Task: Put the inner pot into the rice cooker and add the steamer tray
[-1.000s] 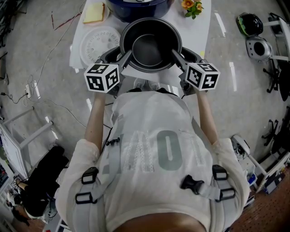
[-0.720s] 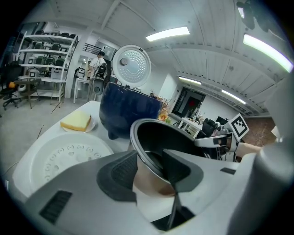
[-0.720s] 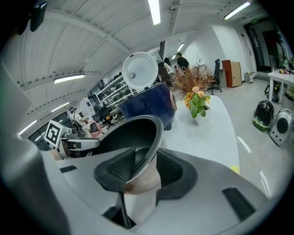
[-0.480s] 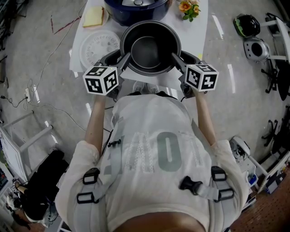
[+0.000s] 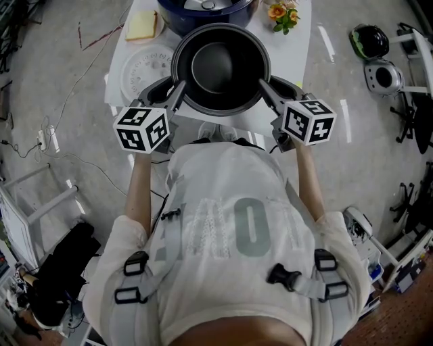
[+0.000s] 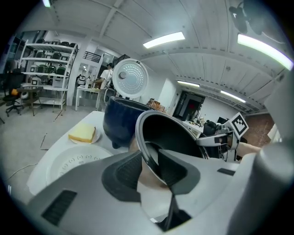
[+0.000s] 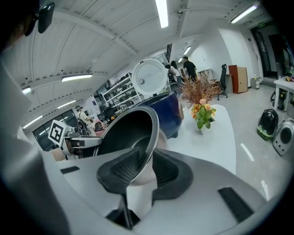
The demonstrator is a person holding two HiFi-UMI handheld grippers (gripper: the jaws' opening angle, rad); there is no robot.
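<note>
The left gripper [image 5: 177, 92] and right gripper [image 5: 265, 88] clamp opposite rim sides of the inner pot [image 5: 220, 67], jaws closing. It is near the rice cooker [image 5: 203, 10].

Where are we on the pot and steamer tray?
Done: nothing placed yet. In hand: the left tool and right tool, jaws closing, each pinch the rim of the inner pot, holding it before the open rice cooker. Left: lower the pot in, then add the steamer tray, on the table.
</note>
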